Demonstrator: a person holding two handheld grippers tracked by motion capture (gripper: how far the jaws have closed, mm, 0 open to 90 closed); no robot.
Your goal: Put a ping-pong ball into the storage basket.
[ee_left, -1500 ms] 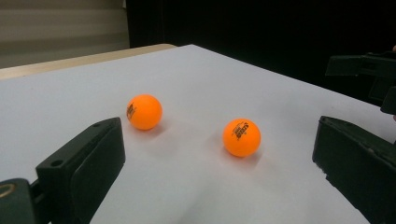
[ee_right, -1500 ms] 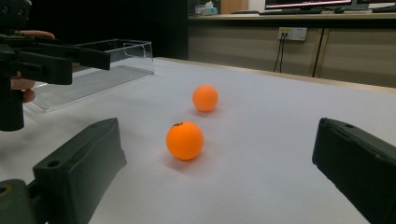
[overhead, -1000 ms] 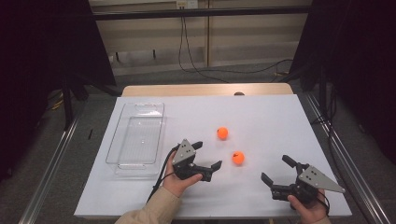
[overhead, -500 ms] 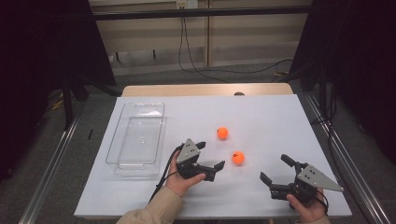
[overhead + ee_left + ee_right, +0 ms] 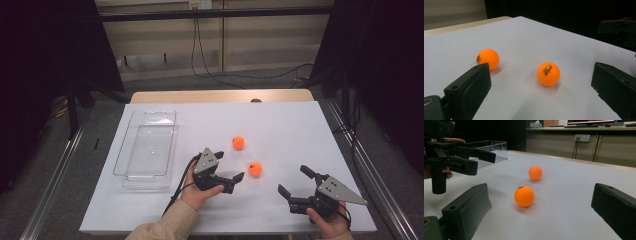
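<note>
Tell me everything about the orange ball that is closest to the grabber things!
The nearer small orange ball is round, smooth and matte, like a plastic table-tennis ball, with small dark print on its side. It rests on the white table sheet, touching nothing else. The left gripper points at it with its jaws spread wide, close beside it but apart. The right gripper, also open, faces it from the other side. A second orange ball lies apart, farther back.
</note>
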